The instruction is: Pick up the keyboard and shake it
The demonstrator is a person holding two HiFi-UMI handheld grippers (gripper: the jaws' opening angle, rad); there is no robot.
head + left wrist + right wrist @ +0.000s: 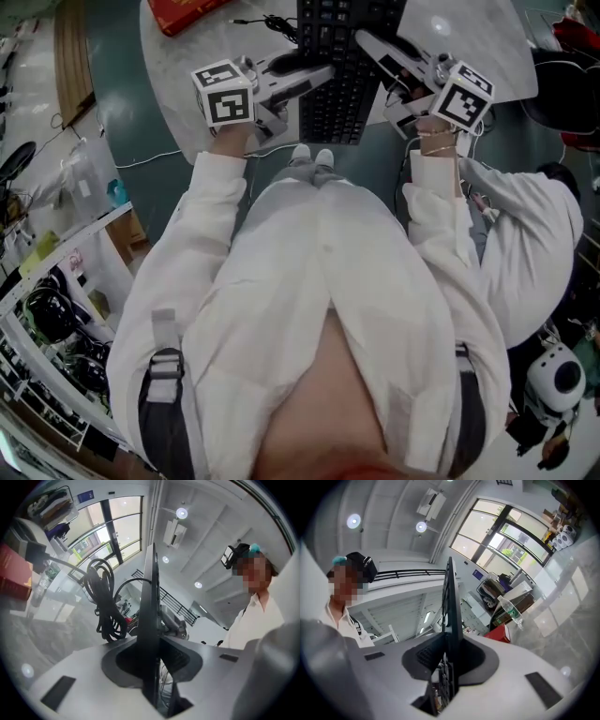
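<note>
Keyboard [342, 103] is at top centre of the head view, over the near edge of the table [187, 84], with its long axis running up-frame. Left gripper [319, 77] is clamped on its left long edge and right gripper [367, 42] on its right. Both sit equally near. We judge the shake goes across that axis.

The keyboard [337, 84] was black, and the coiled cable [101, 602] was black too. The left hand-held gripper [314, 77] and the right hand-held gripper [375, 47] were grey, each with a white cube bearing black square markers. The tabletop [173, 75] was pale grey with faint marble veins, the box [183, 13] on it red, the floor [112, 103] dark green, the person's sleeves [211, 216] white
</note>
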